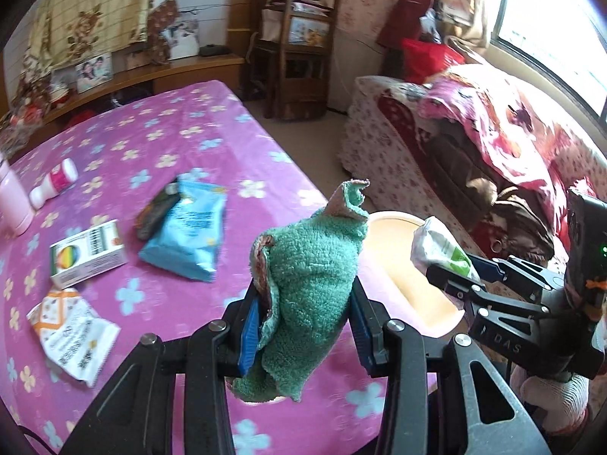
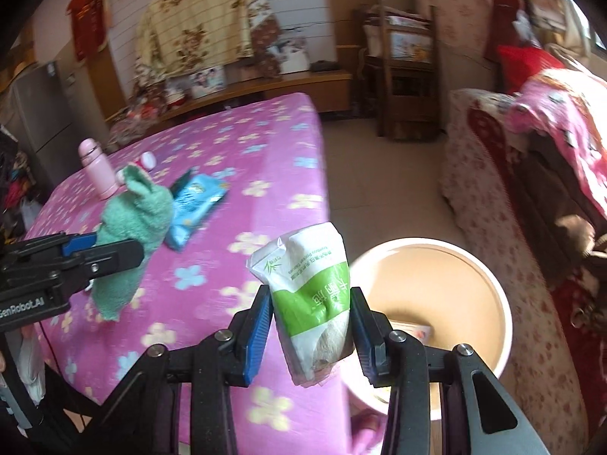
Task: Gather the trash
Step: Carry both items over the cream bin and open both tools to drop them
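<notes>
right claw (image 2: 311,326) pinched on green-white tissue packet (image 2: 309,295), held upright | bin (image 2: 489,288) set just right of and below it, beside desk (image 2: 212,295) | left claw (image 1: 303,326) clamped on teal cloth (image 1: 307,288), farther from bin | blue snack bag (image 1: 187,227) left on desk

Your left gripper (image 1: 303,326) pinches a fuzzy green cloth (image 1: 309,284) above the pink flowered tablecloth (image 1: 182,129). Your right gripper (image 1: 455,269) clamps a crumpled white-and-green tissue packet (image 1: 436,246) over the round beige bin (image 1: 402,265). A blue snack bag (image 1: 187,233), a small white box (image 1: 89,254) and a white-and-orange wrapper (image 1: 72,337) lie on the cloth.
</notes>
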`<state>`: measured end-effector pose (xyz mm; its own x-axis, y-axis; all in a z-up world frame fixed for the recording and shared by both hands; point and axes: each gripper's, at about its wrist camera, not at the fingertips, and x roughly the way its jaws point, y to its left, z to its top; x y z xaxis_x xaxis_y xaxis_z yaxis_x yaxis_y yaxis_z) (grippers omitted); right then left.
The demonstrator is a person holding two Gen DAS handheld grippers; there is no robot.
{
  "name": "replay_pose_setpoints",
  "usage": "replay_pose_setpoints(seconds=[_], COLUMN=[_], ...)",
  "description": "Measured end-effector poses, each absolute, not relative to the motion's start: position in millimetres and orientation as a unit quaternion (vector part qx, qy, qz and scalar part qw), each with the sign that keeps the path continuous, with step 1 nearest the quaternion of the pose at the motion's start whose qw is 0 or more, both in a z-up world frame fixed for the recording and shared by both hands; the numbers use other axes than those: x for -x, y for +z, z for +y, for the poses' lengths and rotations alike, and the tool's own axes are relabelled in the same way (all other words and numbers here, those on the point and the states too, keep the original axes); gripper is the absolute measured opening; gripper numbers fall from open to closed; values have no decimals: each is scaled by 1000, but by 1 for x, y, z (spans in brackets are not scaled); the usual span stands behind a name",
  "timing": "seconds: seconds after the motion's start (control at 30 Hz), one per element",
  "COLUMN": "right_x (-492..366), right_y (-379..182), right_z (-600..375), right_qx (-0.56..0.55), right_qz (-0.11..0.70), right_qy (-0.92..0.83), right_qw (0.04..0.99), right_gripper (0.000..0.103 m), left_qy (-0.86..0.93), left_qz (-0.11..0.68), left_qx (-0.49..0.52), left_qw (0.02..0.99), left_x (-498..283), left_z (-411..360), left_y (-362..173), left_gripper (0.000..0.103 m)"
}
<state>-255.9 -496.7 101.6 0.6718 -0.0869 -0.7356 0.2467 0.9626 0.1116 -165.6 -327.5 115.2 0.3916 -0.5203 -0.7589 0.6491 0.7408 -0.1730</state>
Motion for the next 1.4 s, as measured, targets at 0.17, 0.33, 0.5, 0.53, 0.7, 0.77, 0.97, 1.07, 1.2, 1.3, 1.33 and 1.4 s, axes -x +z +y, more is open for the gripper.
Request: replay_pose_setpoints(seconds=[0.17, 0.33, 0.5, 0.53, 0.7, 0.77, 0.97, 1.07, 1.2, 1.3, 1.33, 1.4], right_x=[274, 286, 292, 293, 294, 296, 297, 298, 298, 298, 298, 299], right_y=[95, 85, 71, 69, 56, 51, 37, 32, 29, 28, 28, 28], right_z=[-532, -559, -581, -585, -600, -607, -622, -627, -634, -637, -637, -637], right_qx=[-124, -139, -156, -160, -170, -175, -188, -194, -205, -213, -217, -220], right_qz=[398, 402, 410, 411, 419, 421, 429, 431, 431, 431, 430, 429], right_qy=[-124, -151, -169, -171, -181, -186, -195, -200, -213, -217, -217, -217], right_qw=[900, 892, 883, 881, 873, 870, 862, 858, 853, 850, 849, 849], right_gripper=[43, 43, 43, 43, 43, 43, 44, 46, 60, 64, 65, 65], left_qy=[-372, -390, -398, -400, -409, -413, -425, -429, -435, -437, -437, -436], left_qz=[426, 440, 448, 450, 461, 464, 466, 470, 475, 478, 478, 477], left_qx=[-90, -92, -96, -97, -94, -93, -93, -84, -65, -52, -49, -49], left_qw=[820, 804, 795, 793, 782, 778, 770, 767, 762, 760, 760, 762], left_x=[177, 179, 181, 182, 183, 183, 186, 184, 181, 179, 178, 178], left_z=[-362, -395, -422, -428, -449, -457, -474, -478, -478, -477, -476, -473], left_y=[110, 100, 89, 86, 76, 72, 68, 67, 67, 67, 68, 69], left_gripper=[44, 44, 44, 44, 44, 44, 44, 45, 51, 62, 62, 63])
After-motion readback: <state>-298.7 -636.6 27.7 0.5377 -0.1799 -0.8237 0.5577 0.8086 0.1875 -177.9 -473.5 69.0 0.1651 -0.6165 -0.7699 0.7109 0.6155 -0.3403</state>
